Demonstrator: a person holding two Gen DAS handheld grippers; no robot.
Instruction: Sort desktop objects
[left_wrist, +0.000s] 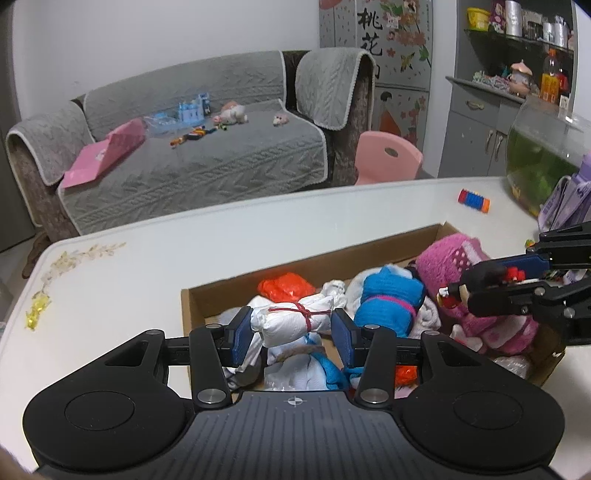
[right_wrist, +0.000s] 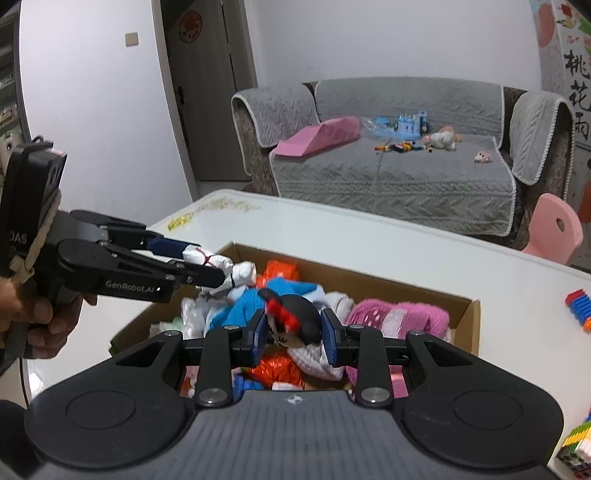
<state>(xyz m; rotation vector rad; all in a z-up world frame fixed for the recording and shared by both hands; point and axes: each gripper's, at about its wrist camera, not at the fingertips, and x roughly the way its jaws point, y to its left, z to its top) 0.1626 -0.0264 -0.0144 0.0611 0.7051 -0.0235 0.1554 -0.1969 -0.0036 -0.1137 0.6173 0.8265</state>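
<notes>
My left gripper (left_wrist: 291, 332) is shut on a white cloth bundle tied with red string (left_wrist: 295, 321) and holds it above the open cardboard box (left_wrist: 221, 291). It also shows in the right wrist view (right_wrist: 207, 266), with the bundle (right_wrist: 236, 273). My right gripper (right_wrist: 293, 332) is shut on a small black-haired doll with a red bow (right_wrist: 295, 314), over the box (right_wrist: 472, 314). In the left wrist view this gripper (left_wrist: 480, 284) sits at the right with the doll (left_wrist: 458, 288). The box holds a blue roll (left_wrist: 388, 299), a pink towel (left_wrist: 454, 258) and orange bags (left_wrist: 284, 284).
The box sits on a white table (left_wrist: 147, 266). A blue-orange block toy (left_wrist: 474, 200) lies at the far right of the table, by a fishbowl (left_wrist: 543, 155). More colourful blocks (right_wrist: 576, 446) lie at the right edge. A pink chair (left_wrist: 388, 155) and a grey sofa (left_wrist: 203, 158) stand behind.
</notes>
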